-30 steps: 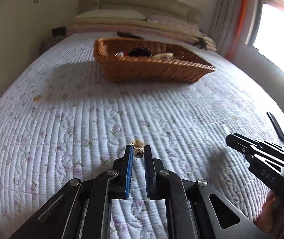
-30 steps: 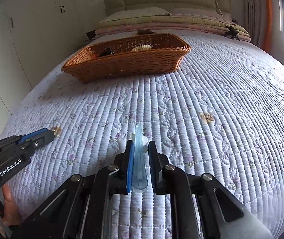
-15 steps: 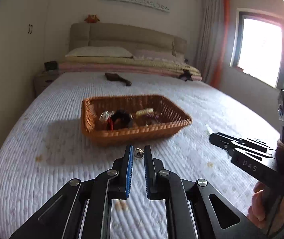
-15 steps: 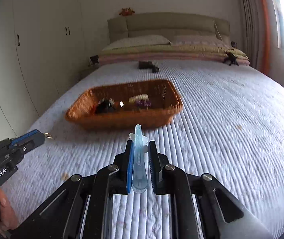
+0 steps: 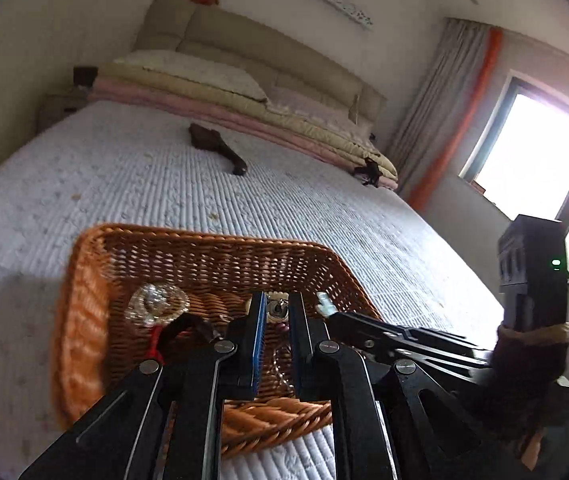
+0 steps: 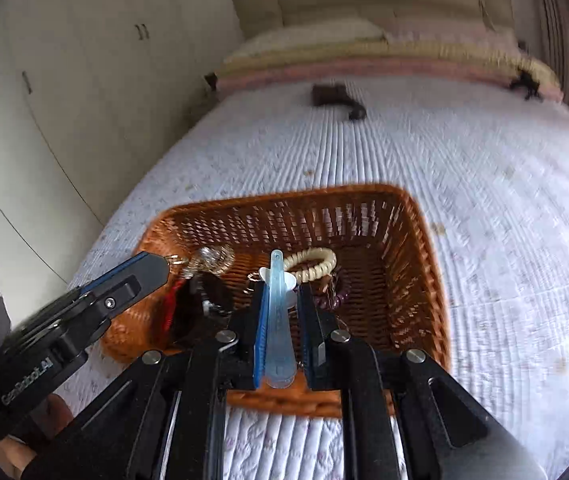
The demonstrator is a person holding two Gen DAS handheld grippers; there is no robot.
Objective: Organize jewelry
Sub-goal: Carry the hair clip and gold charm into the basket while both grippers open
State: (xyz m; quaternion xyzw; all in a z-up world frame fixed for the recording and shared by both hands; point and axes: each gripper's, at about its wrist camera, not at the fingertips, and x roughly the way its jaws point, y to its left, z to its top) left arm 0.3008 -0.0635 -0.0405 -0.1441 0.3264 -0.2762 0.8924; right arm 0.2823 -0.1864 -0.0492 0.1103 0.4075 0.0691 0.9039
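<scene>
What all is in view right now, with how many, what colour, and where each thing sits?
basket: one, brown wicker, on the bed
bedspread: one, white quilted, covering the bed
hair clip: one, pale blue, held in the right tongs over the basket
small ring charm: one, silvery, held in the left tongs over the basket
coil hair tie: one, cream, inside the basket
sparkly ornament: one, clear, inside the basket at left
purple band: one, inside the basket, right of the clip
dark object: one, brown, far up the bed
pillows: stacked, cream and pink, at the headboard
left tongs: one, black
right tongs: one, black
</scene>
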